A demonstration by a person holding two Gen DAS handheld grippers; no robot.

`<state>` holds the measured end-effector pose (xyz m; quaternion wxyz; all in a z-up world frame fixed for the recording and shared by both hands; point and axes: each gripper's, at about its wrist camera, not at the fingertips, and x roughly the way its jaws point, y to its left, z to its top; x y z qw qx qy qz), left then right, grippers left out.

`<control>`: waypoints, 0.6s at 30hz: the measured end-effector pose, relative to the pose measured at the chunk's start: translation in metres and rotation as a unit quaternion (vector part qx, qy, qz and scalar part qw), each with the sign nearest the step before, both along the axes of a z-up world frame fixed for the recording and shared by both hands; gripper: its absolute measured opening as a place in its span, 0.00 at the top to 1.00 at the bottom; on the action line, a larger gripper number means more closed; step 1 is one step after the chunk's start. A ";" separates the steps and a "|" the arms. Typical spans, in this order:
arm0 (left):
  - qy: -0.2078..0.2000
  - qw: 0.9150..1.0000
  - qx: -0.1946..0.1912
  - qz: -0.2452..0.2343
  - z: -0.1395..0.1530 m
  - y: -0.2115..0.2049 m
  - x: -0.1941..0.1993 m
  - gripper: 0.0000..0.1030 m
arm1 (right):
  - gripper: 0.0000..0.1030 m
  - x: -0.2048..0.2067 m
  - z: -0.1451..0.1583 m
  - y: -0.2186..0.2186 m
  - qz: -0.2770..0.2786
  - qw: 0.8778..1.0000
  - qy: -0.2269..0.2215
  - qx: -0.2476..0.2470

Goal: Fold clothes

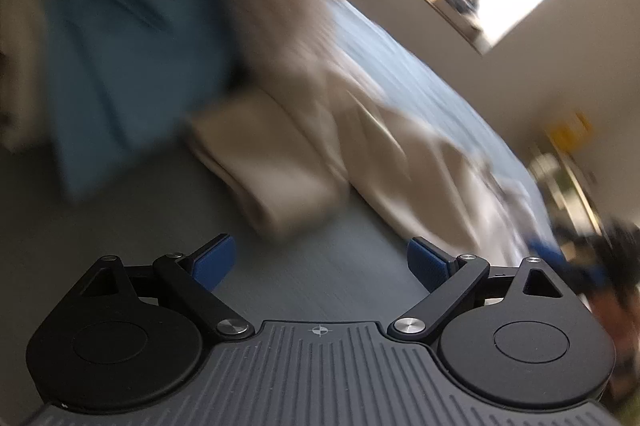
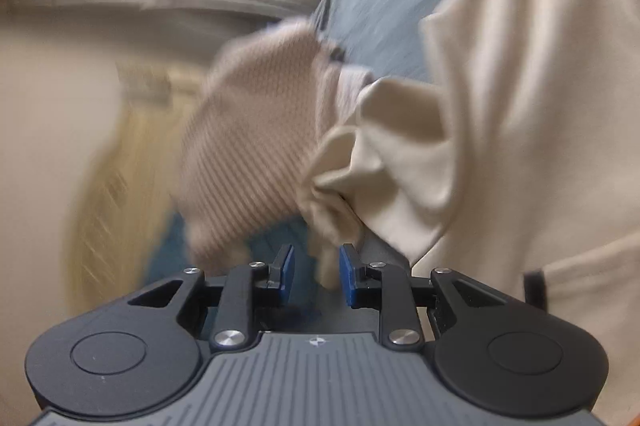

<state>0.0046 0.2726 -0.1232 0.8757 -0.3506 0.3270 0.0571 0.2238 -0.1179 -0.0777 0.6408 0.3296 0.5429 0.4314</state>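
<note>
The right gripper [image 2: 316,276] pinches a bunch of the cream smooth-cloth garment [image 2: 384,162], which hangs up and right from its fingers. The left gripper [image 1: 320,262], fingers spread and holding nothing, faces a folded beige cloth bundle [image 1: 264,166] just beyond on the grey bed [image 1: 340,286].

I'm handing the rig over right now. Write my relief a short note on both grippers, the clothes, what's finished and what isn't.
Left gripper: open wide, empty, above the grey bed surface.
Right gripper: pads partly apart with a bunch of cream garment between them; whether it is truly clamped is unclear. A ribbed beige piece hangs beside it.
Done: one folded beige item lies on the bed next to a blue cloth.
Left: a loose cream heap remains unfolded. Both views are motion-blurred, so check the grip first.
</note>
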 end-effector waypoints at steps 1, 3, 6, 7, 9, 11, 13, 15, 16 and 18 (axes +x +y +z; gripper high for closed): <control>-0.002 1.000 0.005 0.023 -0.001 0.011 0.002 0.09 | 0.74 -0.004 0.012 0.017 0.024 0.999 -0.034 -0.023; -0.003 0.999 0.004 0.050 -0.005 0.020 0.002 0.06 | 0.74 -0.015 0.035 0.054 0.076 0.990 -0.100 -0.057; -0.001 0.997 -0.002 0.082 -0.011 0.028 0.001 0.06 | 0.72 -0.054 0.052 0.117 0.161 0.954 -0.224 -0.116; -0.001 0.996 -0.004 0.092 -0.013 0.031 0.000 0.07 | 0.69 -0.070 0.054 0.139 0.189 0.932 -0.273 -0.143; 0.000 0.994 -0.008 0.113 -0.017 0.037 -0.001 0.08 | 0.69 -0.098 0.051 0.178 0.234 0.884 -0.359 -0.188; 0.002 0.991 -0.012 0.134 -0.021 0.042 -0.002 0.15 | 0.69 -0.123 0.042 0.211 0.267 0.833 -0.432 -0.222; 0.000 0.988 -0.020 0.150 -0.025 0.047 -0.003 0.22 | 0.67 -0.138 0.027 0.233 0.283 0.799 -0.475 -0.235; -0.006 0.988 -0.042 0.151 -0.028 0.048 -0.003 0.23 | 0.59 -0.152 0.013 0.255 0.297 0.764 -0.516 -0.248; -0.010 0.987 -0.053 0.152 -0.029 0.049 -0.004 0.23 | 0.57 -0.153 0.003 0.264 0.305 0.754 -0.520 -0.260; -0.016 0.985 -0.075 0.153 -0.032 0.050 -0.004 0.22 | 0.56 -0.154 -0.018 0.280 0.321 0.735 -0.524 -0.286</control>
